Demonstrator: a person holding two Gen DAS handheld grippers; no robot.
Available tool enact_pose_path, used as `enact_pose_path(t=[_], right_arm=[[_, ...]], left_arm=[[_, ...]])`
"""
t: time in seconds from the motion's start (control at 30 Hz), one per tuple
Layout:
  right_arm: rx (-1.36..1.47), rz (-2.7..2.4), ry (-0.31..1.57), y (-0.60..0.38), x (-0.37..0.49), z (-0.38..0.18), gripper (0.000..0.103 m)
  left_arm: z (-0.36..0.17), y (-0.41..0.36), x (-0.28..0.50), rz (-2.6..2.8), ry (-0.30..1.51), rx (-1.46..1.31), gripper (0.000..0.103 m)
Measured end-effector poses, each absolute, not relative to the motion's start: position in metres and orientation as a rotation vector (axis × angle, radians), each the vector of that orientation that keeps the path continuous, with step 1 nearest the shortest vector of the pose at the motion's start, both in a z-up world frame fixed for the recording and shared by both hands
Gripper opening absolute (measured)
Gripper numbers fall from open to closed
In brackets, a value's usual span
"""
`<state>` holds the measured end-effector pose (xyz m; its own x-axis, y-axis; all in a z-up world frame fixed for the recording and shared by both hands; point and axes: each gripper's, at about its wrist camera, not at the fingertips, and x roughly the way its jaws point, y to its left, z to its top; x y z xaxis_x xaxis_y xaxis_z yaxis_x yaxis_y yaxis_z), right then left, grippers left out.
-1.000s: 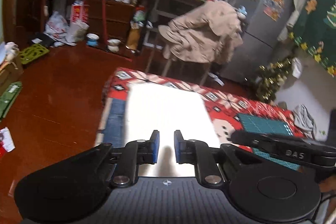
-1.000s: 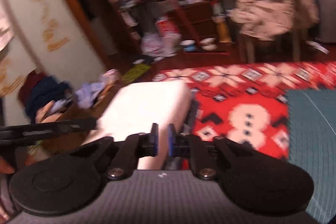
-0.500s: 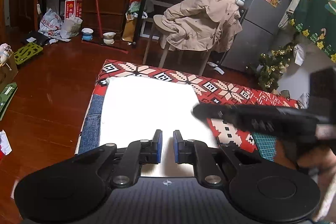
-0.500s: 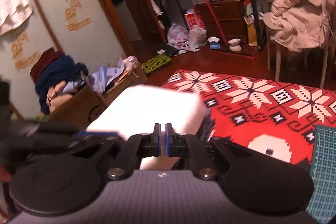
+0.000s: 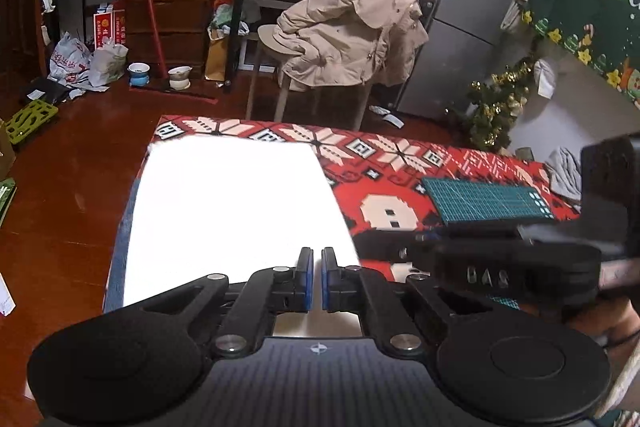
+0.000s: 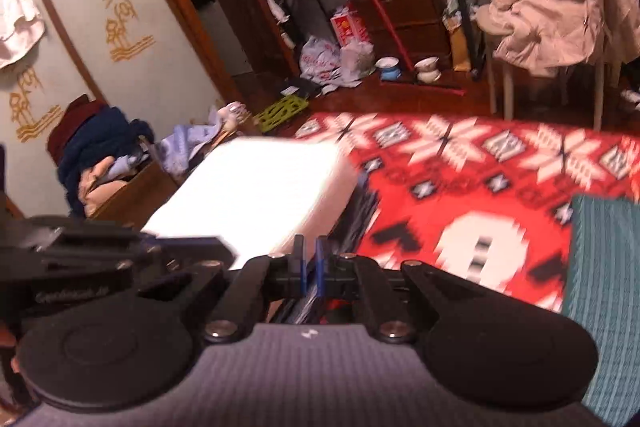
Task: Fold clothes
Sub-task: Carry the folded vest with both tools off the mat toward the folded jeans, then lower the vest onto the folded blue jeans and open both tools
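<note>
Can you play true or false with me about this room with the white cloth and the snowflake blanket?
1. The white cloth lies on the red patterned blanket. True.
2. A blue jacket hangs on the chair. False: the jacket is beige.
3. A green cutting mat lies right of the white cloth in the left wrist view. True.
4. The left gripper is wide open. False: it is nearly shut.
5. The fridge is bare. False: stickers cover its door.
</note>
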<state>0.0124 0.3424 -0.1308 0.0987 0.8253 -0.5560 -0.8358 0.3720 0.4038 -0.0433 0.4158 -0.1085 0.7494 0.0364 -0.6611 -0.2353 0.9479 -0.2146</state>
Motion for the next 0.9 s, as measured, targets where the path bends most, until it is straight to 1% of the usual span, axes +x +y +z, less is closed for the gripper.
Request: enact_pose_path(t=[0.47, 0.53, 0.57, 0.6, 0.63, 0.7, 0.73, 0.77, 0.8, 0.87, 0.9], right_arm=[[-0.035, 1.314, 0.842, 0.274, -0.075, -0.118, 0.005], [-0.037, 1.308, 0.839, 0.261, -0.085, -0.111, 0.006], [-0.034, 1.302, 0.84, 0.254, -0.089, -0.108, 0.009], [-0.034, 1.295, 0.841, 0.247, -0.092, -0.104, 0.01], [-0.034, 1.288, 0.841, 0.241, -0.096, -0.1, 0.01], [-0.041, 1.272, 0.828, 0.228, -0.103, -0.09, 0.01], [-0.046, 1.266, 0.821, 0.219, -0.106, -0.084, 0.01], [-0.053, 1.259, 0.814, 0.213, -0.11, -0.079, 0.015], [-0.058, 1.251, 0.805, 0.206, -0.113, -0.074, 0.023], [-0.072, 1.235, 0.791, 0.194, -0.118, -0.064, 0.026], [-0.08, 1.227, 0.786, 0.188, -0.12, -0.059, 0.03]], left_arm=[[-0.097, 0.358, -0.093, 0.184, 0.786, -0.308, 0.005], [-0.093, 0.348, -0.103, 0.196, 0.792, -0.311, 0.006], [-0.091, 0.342, -0.107, 0.202, 0.794, -0.312, 0.006], [-0.089, 0.337, -0.111, 0.209, 0.797, -0.312, 0.006], [-0.087, 0.332, -0.116, 0.219, 0.795, -0.311, 0.008], [-0.082, 0.321, -0.125, 0.24, 0.79, -0.313, 0.016], [-0.08, 0.316, -0.13, 0.249, 0.786, -0.315, 0.023], [-0.078, 0.311, -0.134, 0.258, 0.782, -0.317, 0.029], [-0.076, 0.306, -0.139, 0.265, 0.775, -0.321, 0.031], [-0.071, 0.297, -0.148, 0.28, 0.764, -0.326, 0.039], [-0.069, 0.293, -0.152, 0.291, 0.761, -0.325, 0.041]])
